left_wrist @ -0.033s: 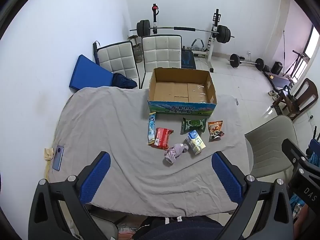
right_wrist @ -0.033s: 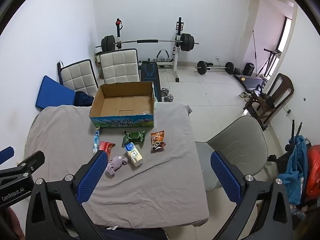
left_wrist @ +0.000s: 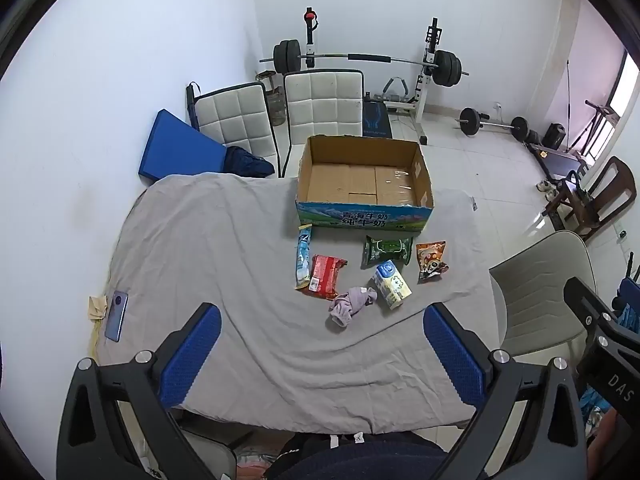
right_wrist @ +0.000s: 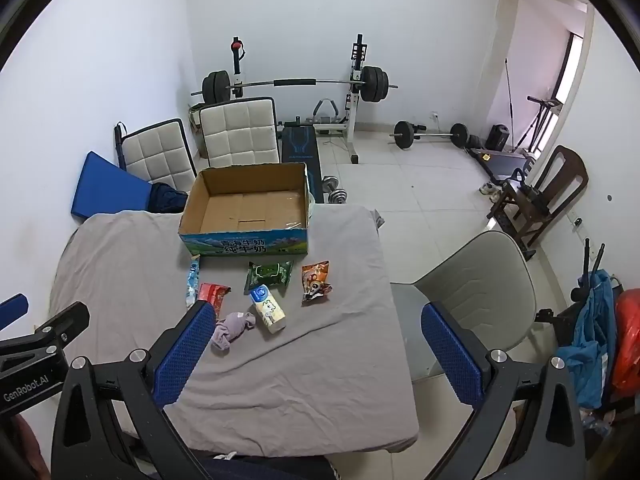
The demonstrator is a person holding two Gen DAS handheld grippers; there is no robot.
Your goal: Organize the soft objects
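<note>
An open, empty cardboard box (left_wrist: 364,218) stands at the far side of the grey-covered table (left_wrist: 200,240). In front of it lie a long blue packet (left_wrist: 303,258), a red packet (left_wrist: 325,276), a green packet (left_wrist: 387,250), an orange packet (left_wrist: 431,260), a white-and-blue tissue pack (left_wrist: 392,284) and a crumpled purple cloth (left_wrist: 352,304). My left gripper (left_wrist: 320,344) hovers open over the near part of the table, short of the cloth. My right gripper (right_wrist: 316,340) is also open with nothing between its fingers; the cloth (right_wrist: 232,330) lies by its left finger.
A phone (left_wrist: 116,315) lies near the table's left edge. A grey chair (left_wrist: 540,292) stands at the right side, and two white padded chairs (left_wrist: 320,104) behind the box. A barbell rack (right_wrist: 296,82) and weights fill the back of the room.
</note>
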